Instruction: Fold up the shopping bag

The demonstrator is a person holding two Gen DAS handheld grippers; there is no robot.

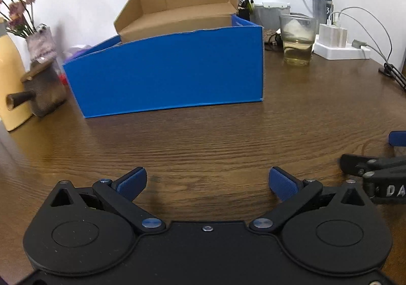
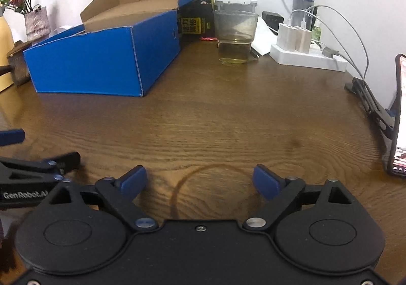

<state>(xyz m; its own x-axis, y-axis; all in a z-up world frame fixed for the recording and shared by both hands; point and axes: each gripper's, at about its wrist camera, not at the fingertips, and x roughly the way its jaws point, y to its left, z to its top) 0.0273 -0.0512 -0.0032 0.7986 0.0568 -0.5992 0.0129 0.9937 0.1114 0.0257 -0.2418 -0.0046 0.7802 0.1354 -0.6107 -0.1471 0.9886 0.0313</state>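
bag: in neither view, so bearing and nearer gripper unknown; perhaps inside box | left gripper (image 1: 207, 181): spread, empty | right gripper (image 2: 200, 178): spread, empty, at left's 3 o'clock | box (image 1: 167, 74): 12 o'clock of left, lid up, interior hidden | glass (image 2: 236, 36): 12 o'clock of right, yellowish liquid | table (image 2: 215, 120)

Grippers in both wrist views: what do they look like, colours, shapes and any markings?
Both are matte black plastic. The left gripper and right gripper each have a wide body with two round housings, black linkage arms on silver pivot bolts, and blue padded fingertips. White lettering on the side of the left gripper reads GenRobot.AI in the right wrist view. No cables, hands or sleeves show.
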